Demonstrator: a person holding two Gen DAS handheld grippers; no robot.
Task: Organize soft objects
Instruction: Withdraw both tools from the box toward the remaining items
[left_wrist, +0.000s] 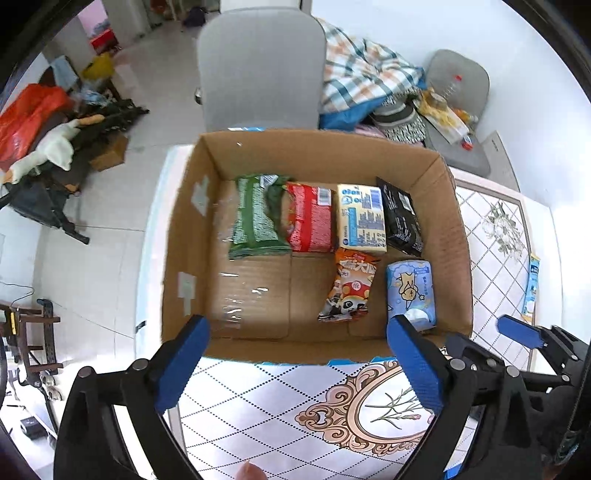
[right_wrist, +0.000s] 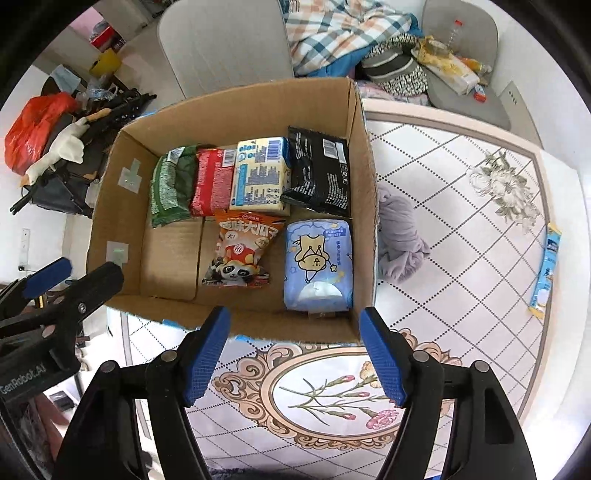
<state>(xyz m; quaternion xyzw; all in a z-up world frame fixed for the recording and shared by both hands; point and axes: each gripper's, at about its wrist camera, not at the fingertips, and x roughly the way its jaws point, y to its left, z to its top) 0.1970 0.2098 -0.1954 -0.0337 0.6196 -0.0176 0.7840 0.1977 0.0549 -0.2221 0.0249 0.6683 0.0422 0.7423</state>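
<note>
The box (right_wrist: 362, 177) is made of matt brown corrugated cardboard. The snack packets (right_wrist: 242, 254) are wrapped in glossy plastic film. The worktop (right_wrist: 461, 221) is covered in smooth patterned sheet. Textured blue pads (right_wrist: 207, 354) are seen on black plastic claws.

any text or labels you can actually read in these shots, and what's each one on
"GenRobot.AI": on the body of the left gripper, printed along its side, right wrist view.
Large Chinese characters on the orange panda snack bag: there, but I cannot read them surely.
Print and barcodes on the yellow pack, black pouch, red pack: too small.
</note>
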